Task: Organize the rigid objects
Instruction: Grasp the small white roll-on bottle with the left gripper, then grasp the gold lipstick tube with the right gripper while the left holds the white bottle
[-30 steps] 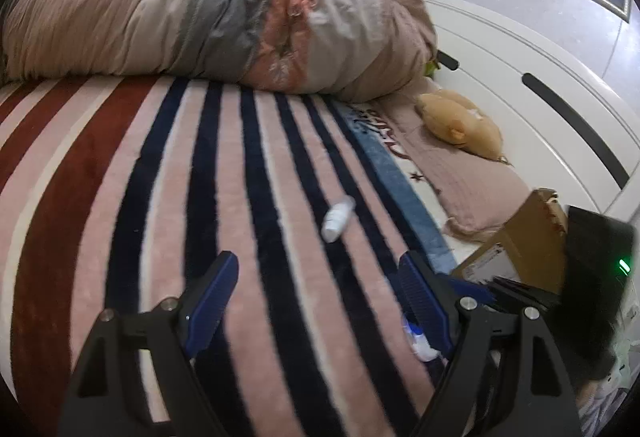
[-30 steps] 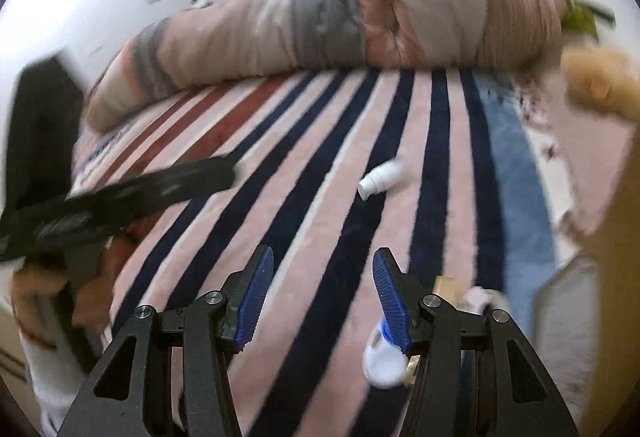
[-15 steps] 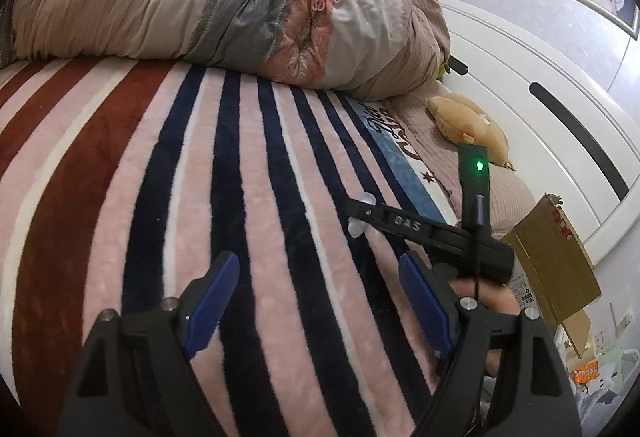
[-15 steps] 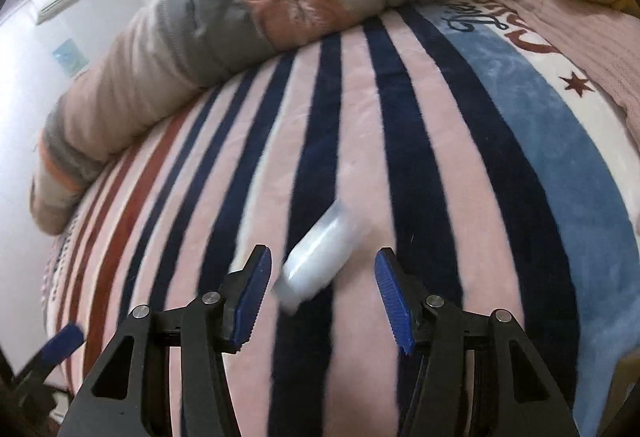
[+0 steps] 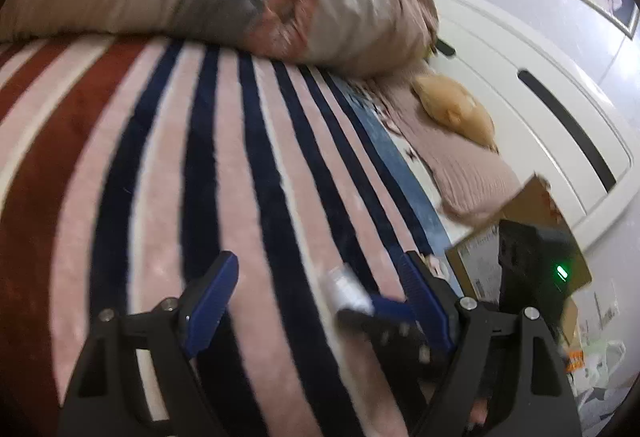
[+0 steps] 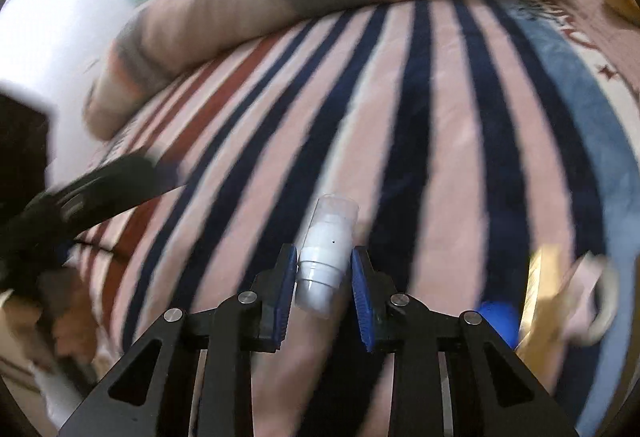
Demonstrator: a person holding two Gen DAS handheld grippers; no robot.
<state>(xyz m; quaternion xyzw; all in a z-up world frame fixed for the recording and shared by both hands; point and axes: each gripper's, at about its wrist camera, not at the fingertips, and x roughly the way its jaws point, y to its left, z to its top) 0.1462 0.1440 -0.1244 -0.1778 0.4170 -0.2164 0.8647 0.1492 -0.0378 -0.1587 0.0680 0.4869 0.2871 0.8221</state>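
A small white bottle (image 6: 323,260) with a clear cap sits between my right fingers (image 6: 286,287), which have just been closing in on it. The blue pads flank its ribbed lower body; motion blur keeps me from telling whether both press on it. Its clear cap points away from me, up over the striped blanket (image 6: 440,125) on the bed. From my left side the same bottle (image 5: 346,291) shows as a blurred whitish cylinder, its lower end at the blue pad tips.
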